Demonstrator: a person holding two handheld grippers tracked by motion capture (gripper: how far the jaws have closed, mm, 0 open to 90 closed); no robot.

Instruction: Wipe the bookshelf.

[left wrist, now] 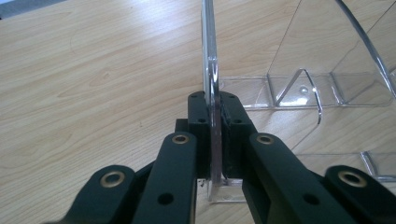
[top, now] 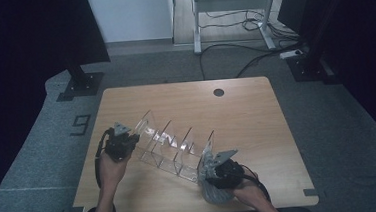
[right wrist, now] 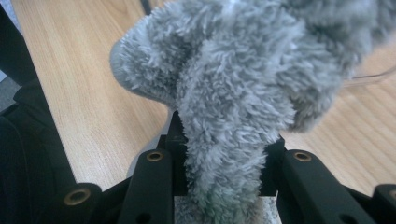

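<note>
Four items we list, largest first.

1. Worktop: pale wood with rounded corners and a cable hole near its far edge. It carries everything below.

2. Clear acrylic rack: a row of upright dividers on a common base, lying slantwise across the near half of the worktop, between our two hands. Its end panel stands edge-on in the left gripper view.

3. Grey fluffy cloth: bunched into a thick wad, at the rack's near right end, over the last divider as the high view shows it.

4. Tools. Our left tool is clamped on the rack's end panel, jaws tight against both faces of the thin sheet, steadying it. Our right tool is pinched on a fold of the cloth, with the rest of the wad billowing past the tips.

Progress, as we judge it: the wiping of the rack is under way at the right end. No divider looks visibly cleaner or dirtier than another, so we cannot say how many are done; the compartments toward the left tool presumably remain.
</note>
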